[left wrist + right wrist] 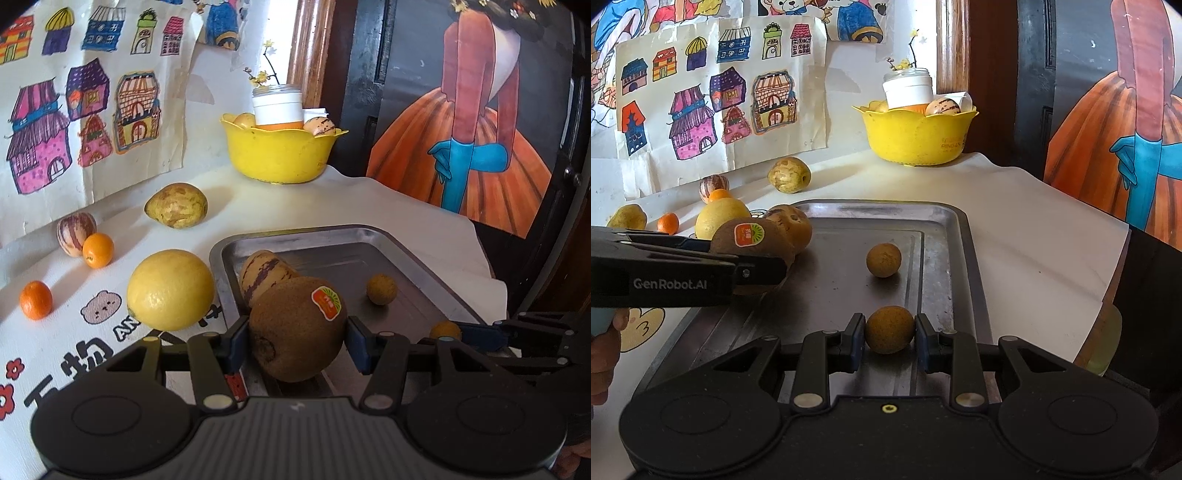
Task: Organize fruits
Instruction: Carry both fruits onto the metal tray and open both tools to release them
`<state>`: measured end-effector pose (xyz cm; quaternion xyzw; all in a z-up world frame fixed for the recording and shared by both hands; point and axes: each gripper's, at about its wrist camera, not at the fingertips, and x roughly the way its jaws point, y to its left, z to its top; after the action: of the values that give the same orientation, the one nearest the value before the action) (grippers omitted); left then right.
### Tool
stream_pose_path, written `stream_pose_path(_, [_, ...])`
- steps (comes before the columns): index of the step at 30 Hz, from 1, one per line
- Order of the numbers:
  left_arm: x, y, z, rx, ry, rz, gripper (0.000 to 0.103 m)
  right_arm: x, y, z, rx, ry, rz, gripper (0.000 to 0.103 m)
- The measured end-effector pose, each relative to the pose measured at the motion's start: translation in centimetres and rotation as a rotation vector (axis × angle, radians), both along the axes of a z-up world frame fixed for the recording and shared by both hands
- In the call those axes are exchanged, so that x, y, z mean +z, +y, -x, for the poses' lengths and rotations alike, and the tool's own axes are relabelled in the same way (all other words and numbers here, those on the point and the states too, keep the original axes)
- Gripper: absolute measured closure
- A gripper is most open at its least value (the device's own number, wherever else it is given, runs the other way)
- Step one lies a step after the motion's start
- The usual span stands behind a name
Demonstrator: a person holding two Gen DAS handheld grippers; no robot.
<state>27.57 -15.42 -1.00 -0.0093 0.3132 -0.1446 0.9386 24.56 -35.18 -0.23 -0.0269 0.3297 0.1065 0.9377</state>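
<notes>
A: Where is the kiwi (pixel 297 328) now?

B: The left gripper (pixel 297 341) has it. The two blue pads press on its sides, so the fingers are partly closed around it, about the width of the fruit. An orange and green sticker is on top. It hangs over the near left corner of the metal tray (pixel 399 240). Whether it touches the tray, I cannot tell.

A: And the other hand?

B: The right gripper (pixel 890 332) is closed on a small round brown fruit (pixel 889 329), maybe a longan, and it pinches it from both sides. This fruit is at the near part of the tray, close to the surface.

A: What else is on the tray?

B: A second small brown fruit (pixel 883 259) lies in the middle, alone. A striped pepino melon (pixel 264 275) lies just behind the kiwi.

A: And outside the tray?

B: On the white cloth (pixel 258 199), to the left of the tray, there is a big yellow citrus (pixel 170 290) just beside the tray edge. Farther left are two small oranges (pixel 98 250), another striped melon (pixel 75 233) and a spotted yellow-green fruit (pixel 176 205). At the back stands a yellow bowl (pixel 279 153) with fruits and a white jar (pixel 277 107) inside. Coloured drawings of houses (pixel 74 122) hang on the wall behind.
</notes>
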Motion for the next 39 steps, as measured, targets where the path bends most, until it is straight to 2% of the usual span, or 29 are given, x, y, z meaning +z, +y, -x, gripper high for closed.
stream_pose_path(15, [-0.2, -0.3, 0.0, -0.013, -0.012, -0.057, 0.043, 0.0, -0.3, 0.8, 0.006, -0.005, 0.006, 0.072])
stream_pose_path(25, [0.2, 1.0, -0.1, 0.002, 0.023, 0.023, 0.04, 0.7, -0.7, 2.5, 0.002, 0.009, 0.002, 0.067])
stream_pose_path(27, [0.5, 1.3, 0.2, 0.009, 0.022, 0.036, 0.037, 1.0, -0.7, 3.1, 0.003, 0.004, -0.001, 0.064])
stream_pose_path(29, [0.8, 1.7, 0.6, 0.017, 0.014, 0.052, 0.029, 1.4, -0.5, 3.7, 0.004, -0.003, -0.006, 0.06])
stream_pose_path(33, [1.5, 2.4, 1.9, 0.028, 0.003, 0.084, 0.024, 2.4, -0.1, 5.0, 0.007, -0.027, -0.005, 0.054])
stream_pose_path(39, [2.7, 4.5, 4.4, 0.074, -0.023, 0.13, 0.008, 3.9, 0.7, 7.2, 0.01, -0.06, -0.014, 0.038])
